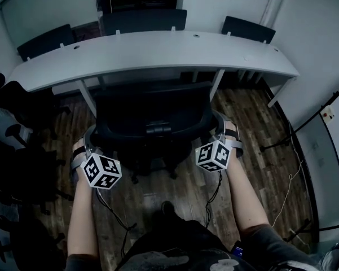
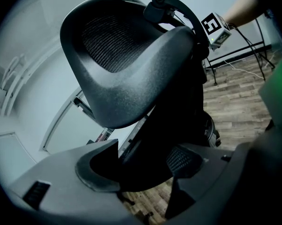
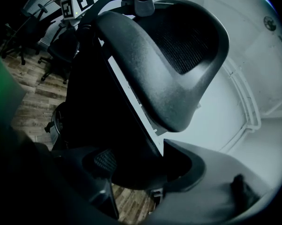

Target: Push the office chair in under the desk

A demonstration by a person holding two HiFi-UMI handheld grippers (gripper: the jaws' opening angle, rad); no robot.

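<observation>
From my head, the dark chairs crowd the 9 o'clock side, close to my left arm. My left gripper sits at 8 o'clock on the office chair, its jaws spread wide and clamped over the left edge of the backrest. That gripper's own view shows what the head view does not. The dark edge of the back fills the gap between the pads, the mesh headrest looms at 12 o'clock, and the other gripper's marker cube is at 1 o'clock.

The top of the chair's back lies just short of the front edge of the curved desk at 12 o'clock, between the two desk legs, with a margin on each side.

My right gripper is at 4 o'clock on the backrest. In its own view its jaws are likewise wide and closed on the right edge, with the headrest above and pale wall at 3 o'clock. Bare wooden floor lies open to the right, out to the cables at 4 o'clock.
</observation>
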